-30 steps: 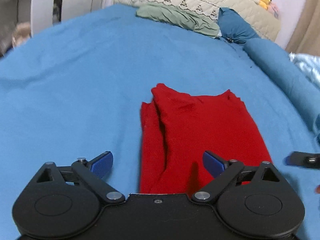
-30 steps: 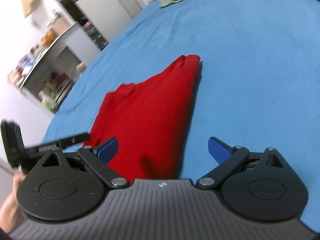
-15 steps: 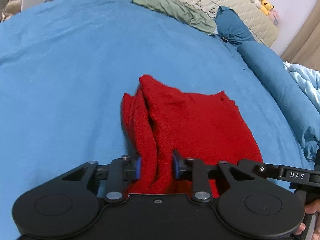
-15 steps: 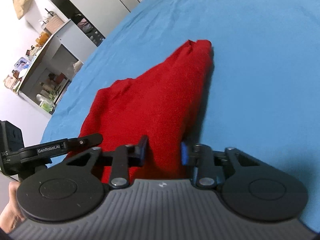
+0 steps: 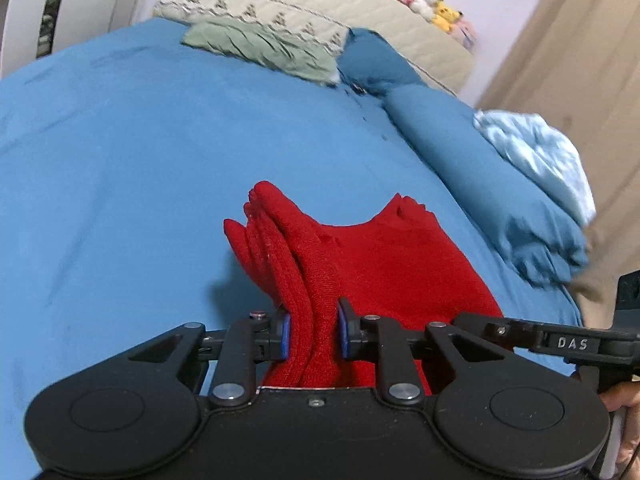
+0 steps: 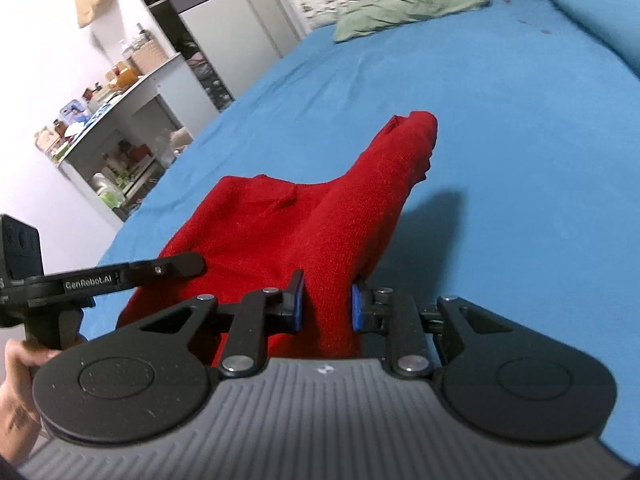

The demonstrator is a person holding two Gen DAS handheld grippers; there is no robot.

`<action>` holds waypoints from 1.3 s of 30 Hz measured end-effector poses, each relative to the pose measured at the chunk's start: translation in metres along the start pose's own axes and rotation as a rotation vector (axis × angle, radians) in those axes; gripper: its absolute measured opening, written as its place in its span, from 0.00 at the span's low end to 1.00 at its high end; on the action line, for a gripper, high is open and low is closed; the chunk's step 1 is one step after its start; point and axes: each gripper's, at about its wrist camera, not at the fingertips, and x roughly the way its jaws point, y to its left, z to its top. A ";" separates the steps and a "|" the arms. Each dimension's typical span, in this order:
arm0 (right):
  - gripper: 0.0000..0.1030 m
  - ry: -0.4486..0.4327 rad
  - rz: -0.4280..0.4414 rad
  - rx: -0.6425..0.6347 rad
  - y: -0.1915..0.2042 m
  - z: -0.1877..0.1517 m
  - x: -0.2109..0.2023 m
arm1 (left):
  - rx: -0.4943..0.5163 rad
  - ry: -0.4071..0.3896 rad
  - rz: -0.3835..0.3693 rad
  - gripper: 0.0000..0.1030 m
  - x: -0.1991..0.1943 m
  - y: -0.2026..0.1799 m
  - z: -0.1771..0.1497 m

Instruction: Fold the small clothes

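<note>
Bed (image 5: pixel 120 152) — blue sheet, filling both views. Red garment (image 5: pixel 392 264) — partly folded, centre of bed, near edge raised off the sheet. Left gripper (image 5: pixel 312 332) at 6 o'clock, jaws closing on a bunched near corner; right gripper (image 6: pixel 326 306) likewise. Step judged: lifting near edge. Next calls for carrying it toward 12 o'clock, both corners level.

"DAS" on right gripper (image 5: pixel 572 342), "GenRobot.AI" on left gripper (image 6: pixel 90 282)

The blue bed (image 5: pixel 120 152) carried a red garment (image 5: pixel 392 264), a green pillow (image 5: pixel 260 46) and a rolled blue duvet (image 5: pixel 480 176).
</note>
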 end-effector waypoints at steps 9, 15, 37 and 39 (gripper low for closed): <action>0.40 0.044 -0.142 0.063 -0.033 -0.088 -0.009 | 0.124 0.060 0.107 0.21 0.020 -0.023 -0.076; 0.69 0.007 -0.149 0.084 -0.038 -0.088 -0.016 | 0.140 0.022 0.164 0.54 0.011 -0.029 -0.069; 0.84 -0.047 -0.339 0.030 -0.029 -0.077 -0.070 | 0.181 -0.006 0.311 0.70 -0.024 -0.040 -0.055; 0.85 -0.069 -0.344 0.026 -0.012 -0.073 -0.101 | 0.197 -0.026 0.325 0.71 -0.052 -0.057 -0.047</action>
